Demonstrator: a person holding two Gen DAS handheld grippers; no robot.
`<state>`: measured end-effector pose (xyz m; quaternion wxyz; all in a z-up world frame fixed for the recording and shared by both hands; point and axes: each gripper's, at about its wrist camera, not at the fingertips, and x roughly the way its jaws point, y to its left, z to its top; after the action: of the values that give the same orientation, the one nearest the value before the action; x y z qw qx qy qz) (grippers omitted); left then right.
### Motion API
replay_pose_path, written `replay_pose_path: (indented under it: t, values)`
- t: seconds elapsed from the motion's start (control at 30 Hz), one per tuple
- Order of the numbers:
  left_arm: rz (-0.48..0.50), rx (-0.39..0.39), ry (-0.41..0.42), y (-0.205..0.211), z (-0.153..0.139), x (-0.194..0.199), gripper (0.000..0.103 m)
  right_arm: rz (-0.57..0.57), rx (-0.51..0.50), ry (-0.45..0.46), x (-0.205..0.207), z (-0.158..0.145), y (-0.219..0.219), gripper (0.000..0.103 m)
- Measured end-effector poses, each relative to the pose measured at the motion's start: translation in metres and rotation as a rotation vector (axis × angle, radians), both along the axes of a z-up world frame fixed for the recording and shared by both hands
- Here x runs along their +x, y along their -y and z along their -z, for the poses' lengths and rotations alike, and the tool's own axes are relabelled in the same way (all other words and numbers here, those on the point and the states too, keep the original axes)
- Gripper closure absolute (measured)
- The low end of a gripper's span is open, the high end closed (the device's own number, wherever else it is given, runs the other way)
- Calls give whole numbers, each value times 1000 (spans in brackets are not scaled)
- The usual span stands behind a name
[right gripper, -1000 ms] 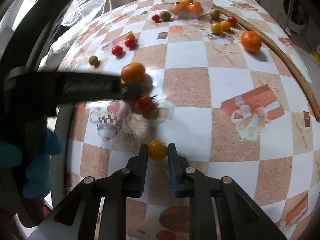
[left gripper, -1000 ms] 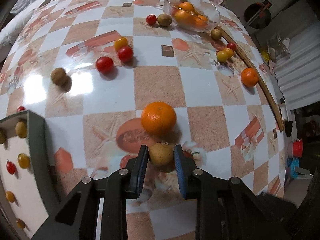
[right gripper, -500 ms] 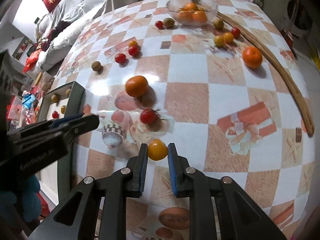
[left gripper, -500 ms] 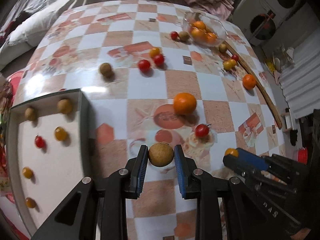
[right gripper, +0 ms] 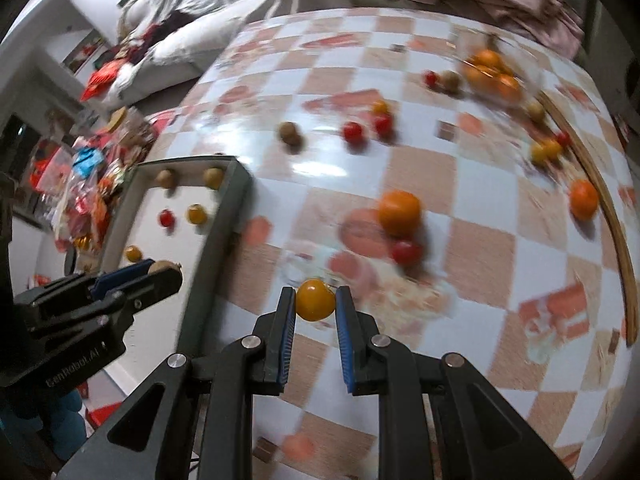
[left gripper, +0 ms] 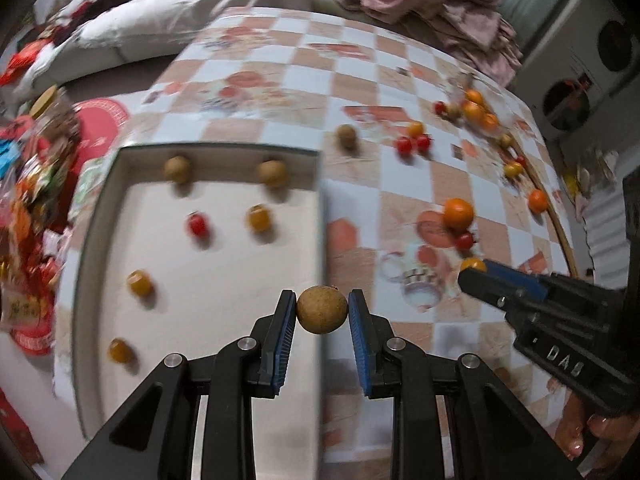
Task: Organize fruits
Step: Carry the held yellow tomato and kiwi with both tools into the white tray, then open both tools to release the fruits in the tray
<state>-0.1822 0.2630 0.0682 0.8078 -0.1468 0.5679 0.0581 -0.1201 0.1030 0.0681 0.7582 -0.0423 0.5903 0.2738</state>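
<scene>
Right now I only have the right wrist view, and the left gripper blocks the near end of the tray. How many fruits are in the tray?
Observer: Six. The tray holds two brown fruits at its far wall, a red tomato and three yellow ones. The nearest yellow tomato is the one hidden from you.
Operator: Is the left gripper's hold centred?
Observer: Yes. In the left wrist view, the left gripper has a blue pad on each side of the held brown fruit, at about its middle.
</scene>
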Motion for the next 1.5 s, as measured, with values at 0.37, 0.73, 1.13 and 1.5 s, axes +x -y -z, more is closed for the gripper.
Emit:
replay_pose_path:
  t: [0.37,0.73,1.13,1.5]
  values:
    - [-177,8,-41,-58,17,-60,75,-197,7,-11,-20,0,-87,81]
    - [-261,21,-93,-86,43,-89,75,-317,-50,-50,-33,28,-146,81]
    - [-246,36,-106,-86,52,-86,75,-371,-148,-19,-27,53,-171,81]
    - [-208,79,-111,-81,52,-84,74,-388,-174,-16,-31,62,-174,78]
